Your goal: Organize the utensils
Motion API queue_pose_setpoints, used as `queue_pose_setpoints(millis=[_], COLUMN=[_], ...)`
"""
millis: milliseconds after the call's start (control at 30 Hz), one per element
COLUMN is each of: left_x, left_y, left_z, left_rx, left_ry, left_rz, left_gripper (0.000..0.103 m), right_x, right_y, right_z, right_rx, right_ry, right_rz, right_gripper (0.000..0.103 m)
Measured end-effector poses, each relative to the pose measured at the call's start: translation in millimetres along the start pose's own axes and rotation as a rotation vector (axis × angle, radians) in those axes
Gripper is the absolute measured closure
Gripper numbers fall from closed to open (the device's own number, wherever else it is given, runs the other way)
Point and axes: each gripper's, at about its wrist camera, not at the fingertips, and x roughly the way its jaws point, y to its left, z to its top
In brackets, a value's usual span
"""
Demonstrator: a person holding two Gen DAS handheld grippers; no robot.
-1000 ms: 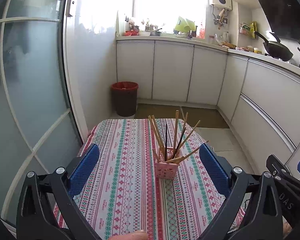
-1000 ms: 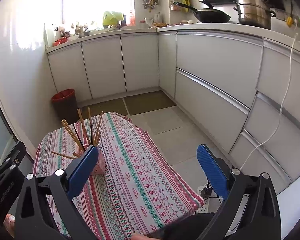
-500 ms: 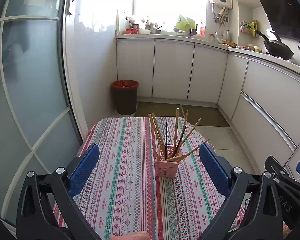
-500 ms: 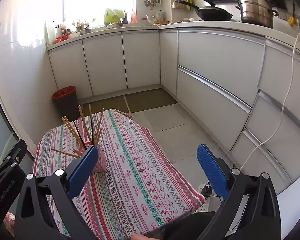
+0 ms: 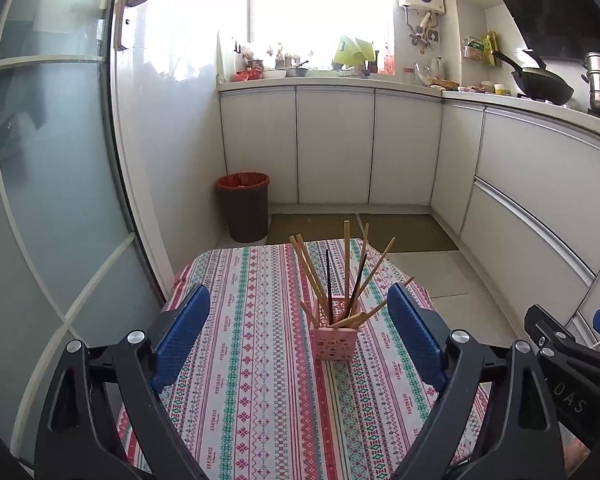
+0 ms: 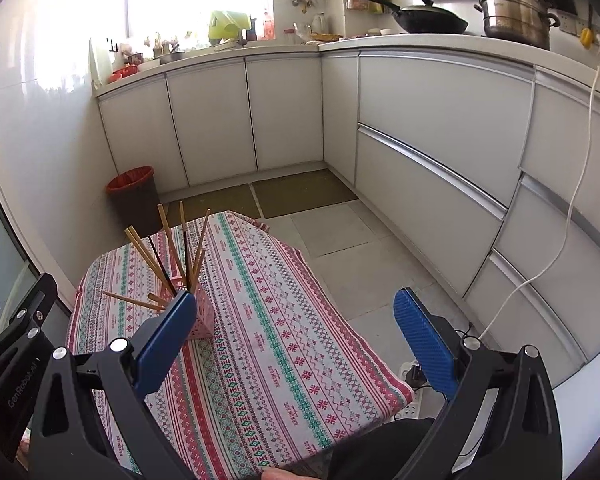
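So, both tools spread wide, nothing held. Left tool (image 5: 298, 332) hangs above the near part of the tabletop (image 5: 236, 380), blue pads well apart; the pink holder (image 5: 335, 338) stands straight ahead betw. the pads, a bit right of center, upright on the striped cloth. Chopsticks (image 5: 346, 276) sit in it, fanned out — mostly light wood, a couple dark ones; one or two lean low to the right, near the right pad. Right tool's black frame shows at the far right edge of this view.

Right tool (image 6: 298, 326) is held off the tabletop's right side, aimed partly over the floor. From here the holder (image 6: 200, 312) is just behind its left pad (image 6: 162, 344), partly covered by it; sticks (image 6: 172, 252) rise up & left of that pad, one poking out low to the left. Right pad is over floor tiles.

Beyond both tools: red-rimmed bin (image 5: 244, 206) by the white cabinets (image 5: 332, 144); wok (image 6: 428, 20) & steel pot (image 6: 516, 16) on the counter, far right.
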Motion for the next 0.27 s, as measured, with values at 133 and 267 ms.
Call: queue_pose_setpoints(millis=[133, 267], left_x=[-0.9, -0.7], left_y=[2.6, 2.2], left_z=[1.8, 2.8], left_rx=[-0.022, -0.017], left_ry=[0.009, 0.018], left_rz=[0.013, 0.007], left_gripper=[0.007, 0.007], right_x=[-0.3, -0.7], right_y=[-0.4, 0.3], right_z=[0.2, -1.1], right_rx=[0.003, 0.007], right_ry=[-0.007, -0.008], right_rz=[-0.007, -0.012], right_gripper=[0.007, 0.007])
